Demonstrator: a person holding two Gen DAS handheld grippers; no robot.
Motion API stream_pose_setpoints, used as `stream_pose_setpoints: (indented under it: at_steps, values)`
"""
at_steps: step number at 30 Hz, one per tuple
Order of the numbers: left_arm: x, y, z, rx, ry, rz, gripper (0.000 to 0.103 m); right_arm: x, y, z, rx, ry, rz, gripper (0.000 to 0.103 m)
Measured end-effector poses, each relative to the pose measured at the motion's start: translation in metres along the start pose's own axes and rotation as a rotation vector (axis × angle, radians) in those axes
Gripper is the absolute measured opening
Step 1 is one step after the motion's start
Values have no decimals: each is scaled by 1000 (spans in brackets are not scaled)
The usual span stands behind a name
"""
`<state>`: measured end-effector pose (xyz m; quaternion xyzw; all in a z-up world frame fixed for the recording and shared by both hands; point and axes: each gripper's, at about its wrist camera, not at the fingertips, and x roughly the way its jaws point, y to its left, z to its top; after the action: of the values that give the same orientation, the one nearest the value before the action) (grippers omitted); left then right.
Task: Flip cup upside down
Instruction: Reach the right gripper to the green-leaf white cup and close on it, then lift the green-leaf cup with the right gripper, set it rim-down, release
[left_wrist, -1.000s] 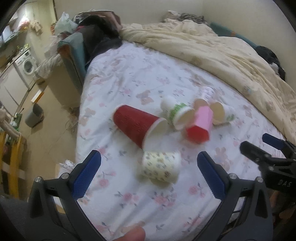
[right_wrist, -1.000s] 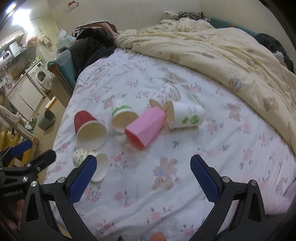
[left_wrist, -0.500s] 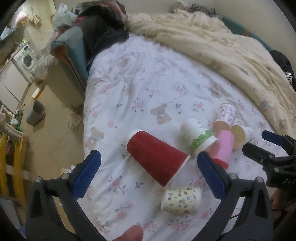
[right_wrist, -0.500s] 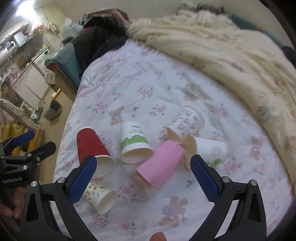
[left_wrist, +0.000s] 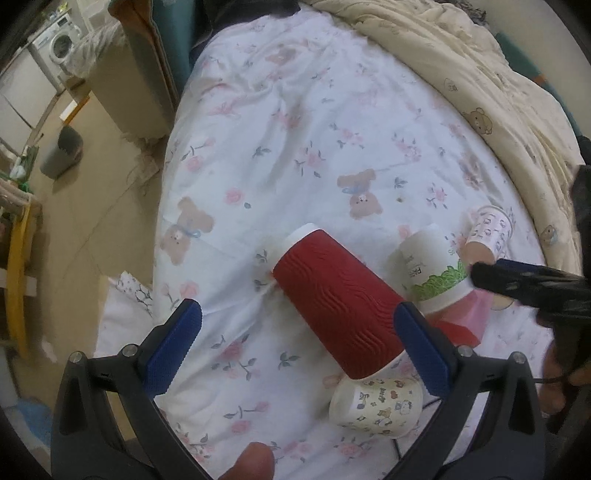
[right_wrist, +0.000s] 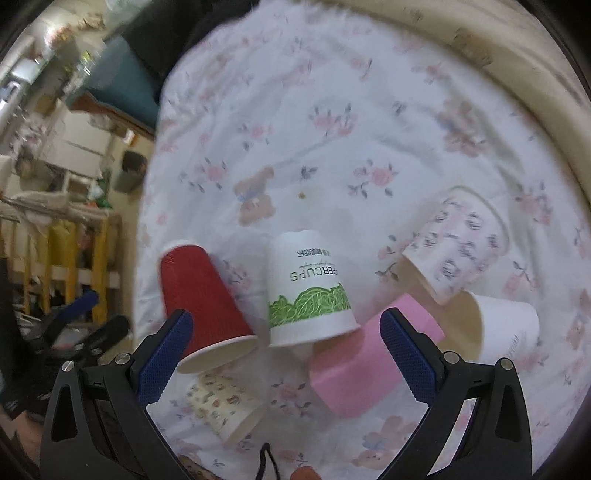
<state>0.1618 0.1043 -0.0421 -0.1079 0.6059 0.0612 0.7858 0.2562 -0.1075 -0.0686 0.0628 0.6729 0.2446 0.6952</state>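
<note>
Lying on its side on the bed (left_wrist: 303, 122), the red cup (left_wrist: 340, 306) points its closed white base up the floral sheet and its open rim back toward the cameras. The left hand-held gripper (left_wrist: 299, 349) hangs over it with its blue pads spread wide and released; the right-side pad sits just beside the cup's lower wall, though whether it touches cannot be told. Under the red cup's rim lies a small cartoon-print cup (left_wrist: 376, 406), also on its side. To the right, a white cup with green leaves (left_wrist: 430, 273) lies tipped, with a pink cup (left_wrist: 469, 317) partly hidden behind it and a pink-patterned cup (left_wrist: 487, 232) beyond. In the right wrist view, the right hand-held gripper (right_wrist: 286, 354) is likewise open, grasping nothing, its pads framing the green-leaf cup (right_wrist: 308, 291), with the red cup (right_wrist: 201, 302) by the left pad and the pink cup (right_wrist: 365, 365) by the right pad. A plain white cup (right_wrist: 506, 328) lies at far right, touching the pink-patterned cup (right_wrist: 458, 247) above it. A cream quilt (left_wrist: 480, 81) is bunched along the far side of the bed.
</note>
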Motion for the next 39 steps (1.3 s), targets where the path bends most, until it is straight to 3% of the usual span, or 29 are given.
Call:
stream_pose_setpoints:
  at_steps: [5,8,10,12,14,24,31,39]
  values:
    - [-1,3,3,-11,-8,12,103,37,7,4,-40,88,-50,89]
    - [0,8,3,-39,-9,13,103,54,6,4,-60,115,-67,88]
    - [2,9,3,-38,-3,13,103,64,4,4,-69,129,-93,82]
    - [2,7,2,-32,-1,9,103,71,0,4,-59,135,-99,69]
    - [0,4,1,-19,-5,5,103,75,-1,4,-74,127,-106,67]
    - [-13,-3,-8,21,-65,33,103,14,-1,-7,-22,-2,-24,65]
    - [-28,-8,-32,45,-91,18,102,-35,0,-45,13,-73,0,65]
    - [-48,-14,-73,72,-150,26,102,-58,-3,-96,50,-114,21,65]
